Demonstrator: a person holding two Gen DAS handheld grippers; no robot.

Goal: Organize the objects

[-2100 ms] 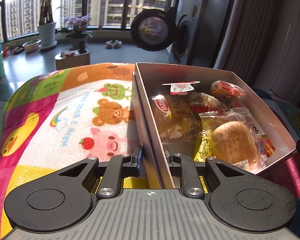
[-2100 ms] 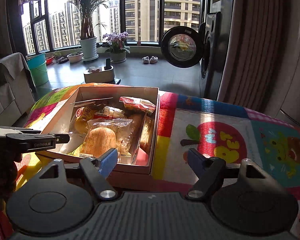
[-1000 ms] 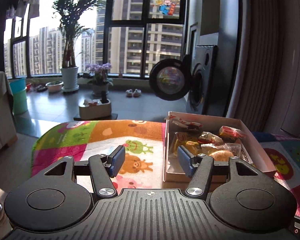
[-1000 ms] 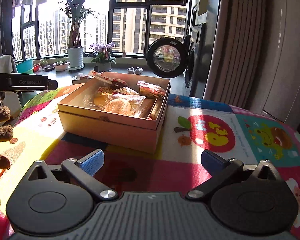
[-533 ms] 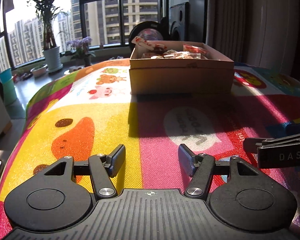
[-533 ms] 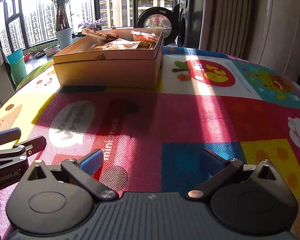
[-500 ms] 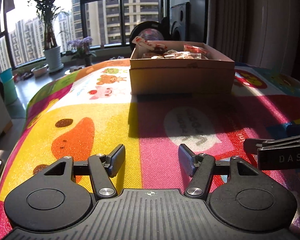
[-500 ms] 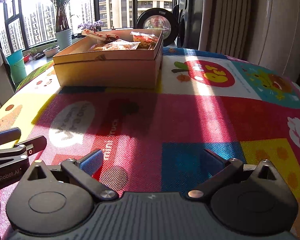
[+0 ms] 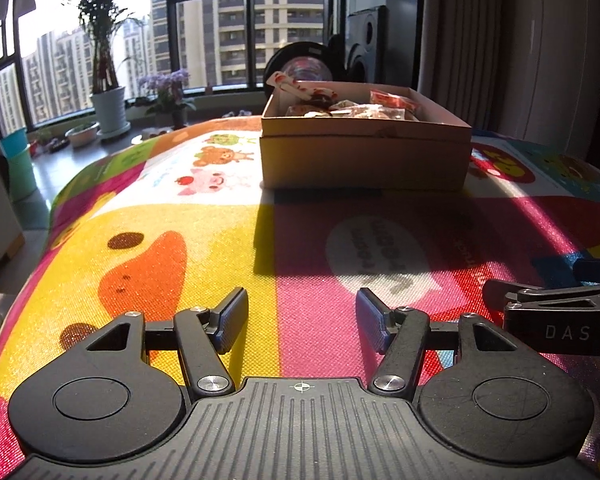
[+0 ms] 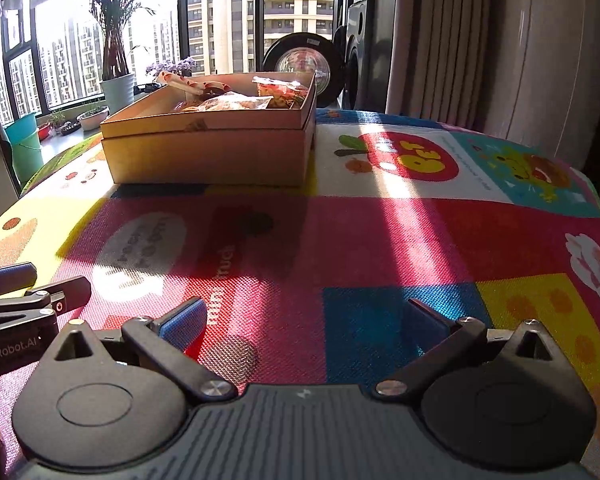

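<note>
While both grippers lay low over the mat (image 9: 204,216) near its front edge, neither held anything: left gripper (image 9: 301,318) had its fingers spread w/ bare mat between them, and right gripper (image 10: 300,320) was spread wider, also empty. Compared w/ approx 2 s earlier, when the left one pinched the box wall and the right hovered at its near rim, both had let go and backed well away. In the last half-sec nothing moved. Farther out, the box (image 9: 364,156) sat alone mid-mat, open-topped, snack packets (image 10: 236,100) piled inside. No loose items showed on the mat, so the organizing looked done, w/ the grippers probably parked at rest.
</note>
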